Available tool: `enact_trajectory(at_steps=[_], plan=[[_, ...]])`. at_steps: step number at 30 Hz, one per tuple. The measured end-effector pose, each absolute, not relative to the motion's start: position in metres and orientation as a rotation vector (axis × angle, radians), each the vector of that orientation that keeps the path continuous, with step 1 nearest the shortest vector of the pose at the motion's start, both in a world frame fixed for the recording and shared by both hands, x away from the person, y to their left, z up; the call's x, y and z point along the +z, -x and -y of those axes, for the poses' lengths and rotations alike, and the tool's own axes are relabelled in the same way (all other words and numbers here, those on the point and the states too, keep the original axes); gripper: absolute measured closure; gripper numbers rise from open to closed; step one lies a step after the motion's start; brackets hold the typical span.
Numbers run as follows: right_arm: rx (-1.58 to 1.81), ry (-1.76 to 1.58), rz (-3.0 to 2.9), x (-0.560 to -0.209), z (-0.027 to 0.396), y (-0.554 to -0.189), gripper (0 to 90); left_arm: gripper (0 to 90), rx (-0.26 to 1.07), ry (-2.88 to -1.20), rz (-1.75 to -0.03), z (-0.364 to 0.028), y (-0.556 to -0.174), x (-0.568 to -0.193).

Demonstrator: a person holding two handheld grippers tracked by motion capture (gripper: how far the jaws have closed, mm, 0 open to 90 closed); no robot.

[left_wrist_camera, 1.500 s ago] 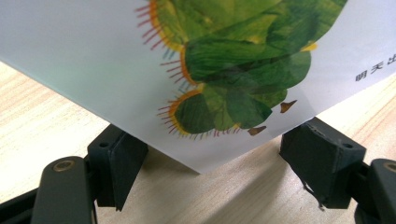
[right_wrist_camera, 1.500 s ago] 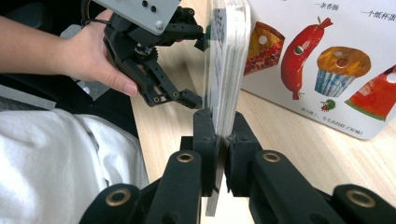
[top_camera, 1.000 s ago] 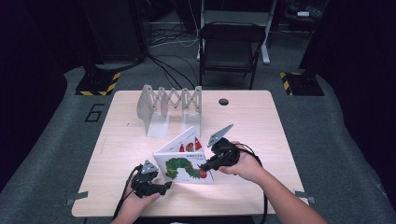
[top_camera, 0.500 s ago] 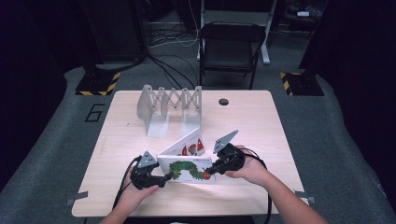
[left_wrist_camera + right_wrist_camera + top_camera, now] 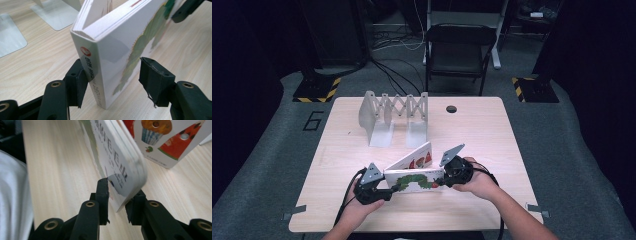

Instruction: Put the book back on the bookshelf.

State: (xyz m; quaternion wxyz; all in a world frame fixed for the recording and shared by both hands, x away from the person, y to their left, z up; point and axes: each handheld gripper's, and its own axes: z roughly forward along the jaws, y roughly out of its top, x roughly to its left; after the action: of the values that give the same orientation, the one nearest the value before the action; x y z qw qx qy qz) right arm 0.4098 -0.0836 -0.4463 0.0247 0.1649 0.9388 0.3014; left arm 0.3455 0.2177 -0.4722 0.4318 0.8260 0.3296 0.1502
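- High view: a picture board book (image 5: 414,180) with a green caterpillar on its cover stands on its lower edge near the front edge of the tabletop (image 5: 512,130), one leaf swung out toward the back. The left gripper (image 5: 388,192) sits at the book's left end, the right gripper (image 5: 443,181) at its right end. A white expanding book rack (image 5: 394,117) stands well apart, toward the back edge.
- Left gripper view: the jaws straddle the spine end of the book (image 5: 100,75). One pad touches the spine; the other stands clear of the cover. The jaws have just been closing, with the book between them and not yet clamped.
- Right gripper view: the narrow jaws have just been opening around the book's outer edge (image 5: 125,170). Whether the pads press on it cannot be told.
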Motion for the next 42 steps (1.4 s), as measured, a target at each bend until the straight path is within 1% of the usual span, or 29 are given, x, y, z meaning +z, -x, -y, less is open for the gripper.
enact_trajectory(at_steps=[4,11,16,17,18,20,23,25,31,34,39,42], plan=[[0.872,-0.508,-2.899,-0.451,0.081,-0.411,72.5,43.9,0.369,-2.075,-0.797,-0.218,-0.344,-0.471],[0.886,-0.56,-2.887,-0.451,0.082,-0.412,70.4,49.6,0.351,-2.084,-0.803,-0.22,-0.346,-0.469],[0.91,-0.648,-2.851,-0.449,0.089,-0.416,61.8,48.6,0.325,-2.127,-0.825,-0.221,-0.351,-0.465],[0.91,-0.648,-2.851,-0.449,0.089,-0.416,61.8,48.6,0.325,-2.127,-0.825,-0.221,-0.351,-0.465],[0.916,-0.671,-2.844,-0.448,0.092,-0.418,58.2,48.5,0.331,-2.134,-0.828,-0.221,-0.353,-0.463],[0.921,-0.679,-2.831,-0.448,0.094,-0.42,55.2,48.0,0.325,-2.122,-0.825,-0.221,-0.354,-0.46],[0.926,-0.68,-2.82,-0.448,0.096,-0.422,52.5,43.9,0.304,-2.119,-0.814,-0.218,-0.357,-0.456],[0.915,-0.704,-2.813,-0.448,0.095,-0.421,52.2,42.0,0.301,-2.126,-0.806,-0.217,-0.357,-0.454],[0.933,-0.705,-2.775,-0.449,0.093,-0.425,53.7,42.0,0.294,-2.133,-0.78,-0.206,-0.365,-0.445],[0.937,-0.706,-2.769,-0.449,0.091,-0.426,53.6,44.1,0.298,-2.133,-0.787,-0.201,-0.369,-0.441],[0.942,-0.694,-2.773,-0.449,0.088,-0.427,53.1,43.6,0.318,-2.167,-0.774,-0.191,-0.375,-0.432],[0.953,-0.724,-2.758,-0.449,0.086,-0.426,53.1,45.4,0.299,-2.178,-0.77,-0.188,-0.378,-0.43]])
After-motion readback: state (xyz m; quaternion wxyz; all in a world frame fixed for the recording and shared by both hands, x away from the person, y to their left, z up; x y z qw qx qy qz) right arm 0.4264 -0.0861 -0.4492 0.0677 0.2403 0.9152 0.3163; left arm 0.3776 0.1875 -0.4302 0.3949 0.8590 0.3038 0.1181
